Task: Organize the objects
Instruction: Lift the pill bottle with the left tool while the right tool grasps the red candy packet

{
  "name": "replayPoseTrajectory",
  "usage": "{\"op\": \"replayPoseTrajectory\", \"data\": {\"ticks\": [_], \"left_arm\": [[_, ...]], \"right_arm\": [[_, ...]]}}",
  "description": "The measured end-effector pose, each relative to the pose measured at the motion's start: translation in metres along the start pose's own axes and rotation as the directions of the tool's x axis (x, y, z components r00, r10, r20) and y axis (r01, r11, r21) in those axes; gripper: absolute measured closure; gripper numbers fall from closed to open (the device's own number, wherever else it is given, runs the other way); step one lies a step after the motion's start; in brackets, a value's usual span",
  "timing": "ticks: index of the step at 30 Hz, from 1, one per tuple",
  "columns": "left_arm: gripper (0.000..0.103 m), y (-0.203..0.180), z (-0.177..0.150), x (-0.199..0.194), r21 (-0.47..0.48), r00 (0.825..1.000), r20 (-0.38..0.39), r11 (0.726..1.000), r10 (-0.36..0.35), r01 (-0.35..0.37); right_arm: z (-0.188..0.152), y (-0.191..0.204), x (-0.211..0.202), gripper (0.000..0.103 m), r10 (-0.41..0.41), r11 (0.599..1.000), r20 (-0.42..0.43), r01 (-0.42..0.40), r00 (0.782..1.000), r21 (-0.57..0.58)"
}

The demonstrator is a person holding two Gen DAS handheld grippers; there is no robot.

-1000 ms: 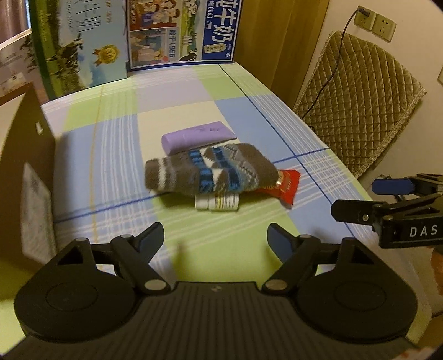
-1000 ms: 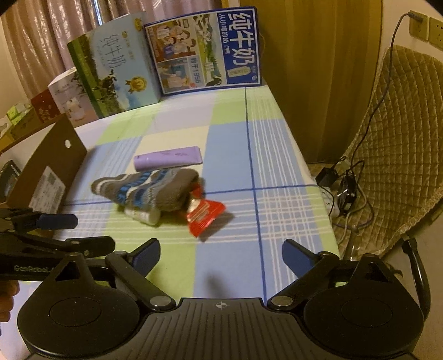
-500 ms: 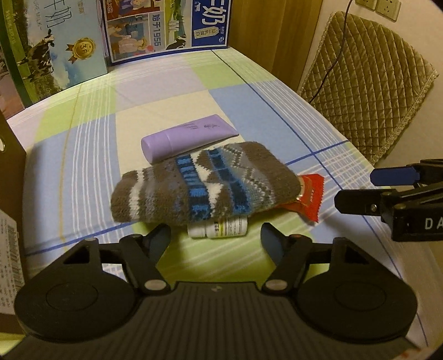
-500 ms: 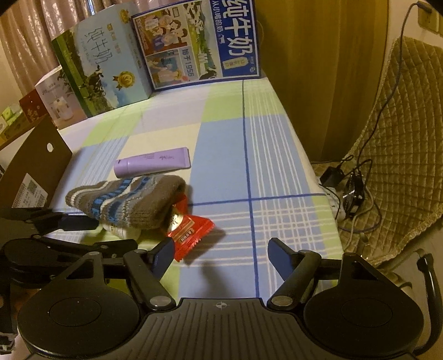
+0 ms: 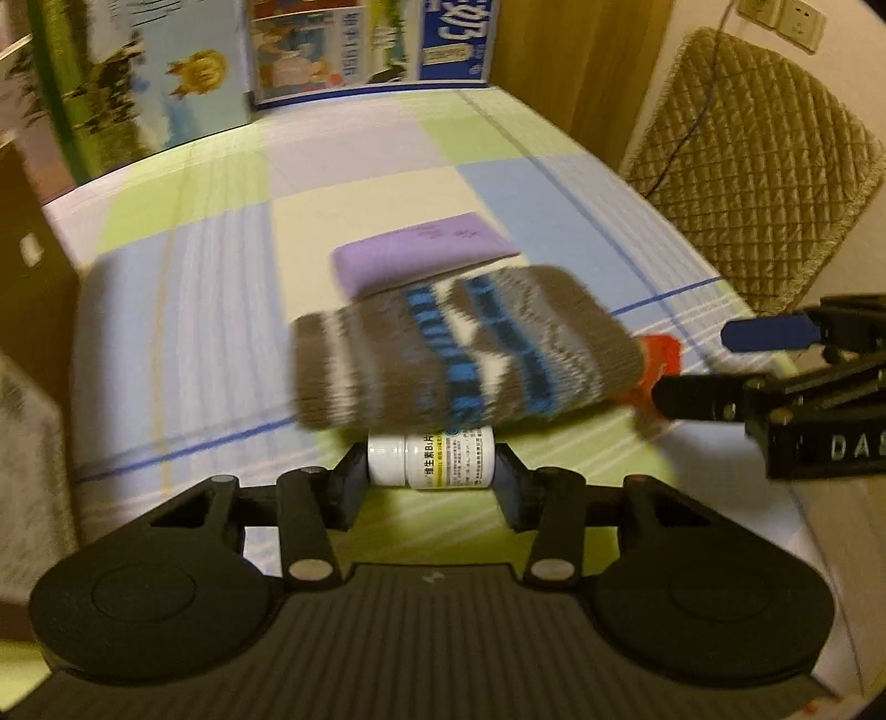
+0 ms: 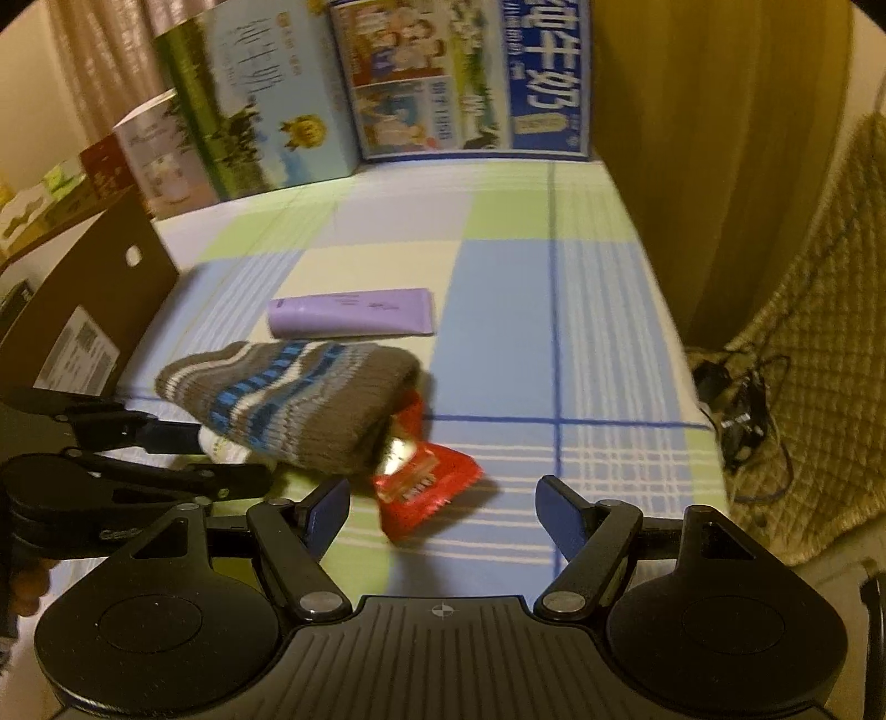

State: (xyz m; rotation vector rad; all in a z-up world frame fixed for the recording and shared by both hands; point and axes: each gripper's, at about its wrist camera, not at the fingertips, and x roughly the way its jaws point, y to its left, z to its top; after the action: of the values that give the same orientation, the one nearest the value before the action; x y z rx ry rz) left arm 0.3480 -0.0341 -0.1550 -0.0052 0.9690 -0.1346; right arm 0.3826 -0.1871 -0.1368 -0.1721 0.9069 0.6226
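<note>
The left gripper [image 5: 431, 471] is clamped on a small white pill bottle [image 5: 431, 457] lying crosswise between its fingers, tucked under the striped sock [image 5: 465, 349] just ahead; the right gripper [image 6: 443, 507] stands wide, a red snack packet [image 6: 423, 487] lying between its fingertips

Dim, warm yellow indoor light; both views soft, with fisheye distortion.
Left view: motion blur smears the sock [image 5: 459, 354] and boxes [image 5: 365, 44], while the bottle [image 5: 431, 457] label stays legible. Right view: milder blur; a bright glint on the red packet [image 6: 423, 487], which casts a soft shadow rightward on the cloth [image 6: 554, 310]. Edges bend strongly and corners vignette to black.
</note>
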Motion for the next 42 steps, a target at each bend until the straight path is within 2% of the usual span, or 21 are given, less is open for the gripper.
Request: {"op": "replayPoseTrajectory", "data": {"ticks": [6, 9, 11, 13, 15, 16, 23, 32, 34, 36, 38, 42], "left_arm": [[0.061, 0.033, -0.017, -0.017, -0.103, 0.997, -0.024, 0.991, 0.079, -0.081], [0.061, 0.045, -0.024, -0.025, -0.135, 0.995, -0.033, 0.986, 0.097, -0.101], [0.061, 0.048, -0.029, -0.030, -0.137, 0.993, -0.036, 0.984, 0.112, -0.116], [0.061, 0.049, -0.033, -0.033, -0.143, 0.992, -0.040, 0.982, 0.120, -0.124], [0.061, 0.050, -0.038, -0.035, -0.157, 0.991, -0.044, 0.979, 0.126, -0.132], [0.061, 0.051, -0.040, -0.036, -0.164, 0.991, -0.045, 0.977, 0.129, -0.134], [0.061, 0.051, -0.051, -0.045, -0.190, 0.990, -0.054, 0.972, 0.134, -0.142], [0.061, 0.048, -0.072, -0.062, -0.201, 0.990, -0.065, 0.970, 0.127, -0.137], [0.061, 0.048, -0.076, -0.065, -0.201, 0.990, -0.068, 0.970, 0.125, -0.137], [0.061, 0.048, -0.082, -0.069, -0.202, 0.990, -0.070, 0.970, 0.126, -0.137], [0.061, 0.050, -0.086, -0.073, -0.208, 0.989, -0.073, 0.968, 0.127, -0.140], [0.061, 0.053, -0.092, -0.081, -0.221, 0.987, -0.074, 0.963, 0.140, -0.153]], "right_arm": [[0.000, 0.014, 0.020, 0.031, 0.021, 0.989, -0.022, -0.024, 1.000, -0.147], [-0.006, 0.020, 0.032, 0.031, 0.011, 0.966, -0.047, -0.022, 0.999, -0.259], [-0.011, 0.023, 0.039, 0.031, -0.015, 0.946, -0.043, 0.000, 0.999, -0.325], [-0.012, 0.023, 0.041, 0.034, 0.000, 0.935, -0.027, -0.010, 1.000, -0.354], [-0.011, 0.023, 0.043, 0.044, 0.017, 0.932, -0.025, -0.026, 1.000, -0.363], [-0.009, 0.023, 0.043, 0.056, 0.025, 0.934, -0.030, -0.035, 0.999, -0.357], [-0.016, 0.020, 0.032, 0.061, 0.042, 0.965, -0.069, -0.058, 0.997, -0.257], [-0.046, 0.022, -0.005, 0.062, 0.036, 0.987, -0.116, -0.053, 0.993, -0.151], [-0.052, 0.025, -0.013, 0.062, 0.059, 0.988, -0.144, -0.077, 0.988, -0.130], [-0.059, 0.030, -0.020, 0.057, 0.088, 0.987, -0.164, -0.108, 0.983, -0.117], [-0.065, 0.037, -0.025, 0.040, 0.087, 0.985, -0.149, -0.108, 0.985, -0.137], [-0.065, 0.048, -0.021, 0.036, 0.052, 0.979, -0.122, -0.075, 0.991, -0.190]]}}
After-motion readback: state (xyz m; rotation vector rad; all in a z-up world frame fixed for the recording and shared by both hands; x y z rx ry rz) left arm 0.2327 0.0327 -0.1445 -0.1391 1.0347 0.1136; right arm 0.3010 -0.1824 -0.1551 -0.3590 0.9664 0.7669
